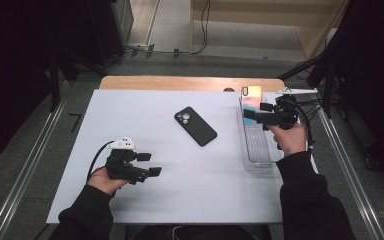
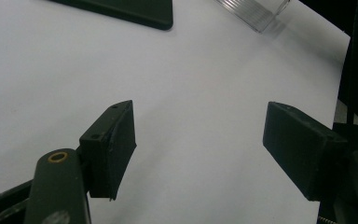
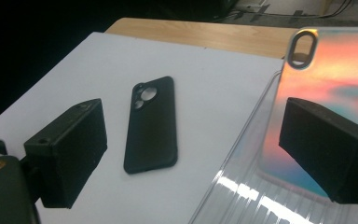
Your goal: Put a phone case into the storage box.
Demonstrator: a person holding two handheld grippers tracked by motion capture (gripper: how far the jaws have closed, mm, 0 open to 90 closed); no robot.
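Observation:
A black phone case (image 1: 195, 126) lies flat, camera cutout up, in the middle of the white table (image 1: 130, 115); it also appears as the black case (image 3: 151, 123) and as a dark edge (image 2: 121, 9). An iridescent phone case (image 1: 251, 98) stands upright at the far end of a clear ribbed tray (image 1: 257, 150) on the right. My right gripper (image 1: 258, 110) is open beside that iridescent case (image 3: 326, 79), whose lower part hides behind one jaw, and I cannot tell if it touches. My left gripper (image 1: 150, 164) hovers open at the near left over bare table, with nothing between its jaws (image 2: 205, 140).
The white surface lies on a wooden tabletop whose edge (image 1: 190, 82) shows at the back. Metal rails (image 1: 350, 165) run along both sides of the table. A corner of the clear tray (image 2: 256, 14) appears far off. Cables trail from the right gripper.

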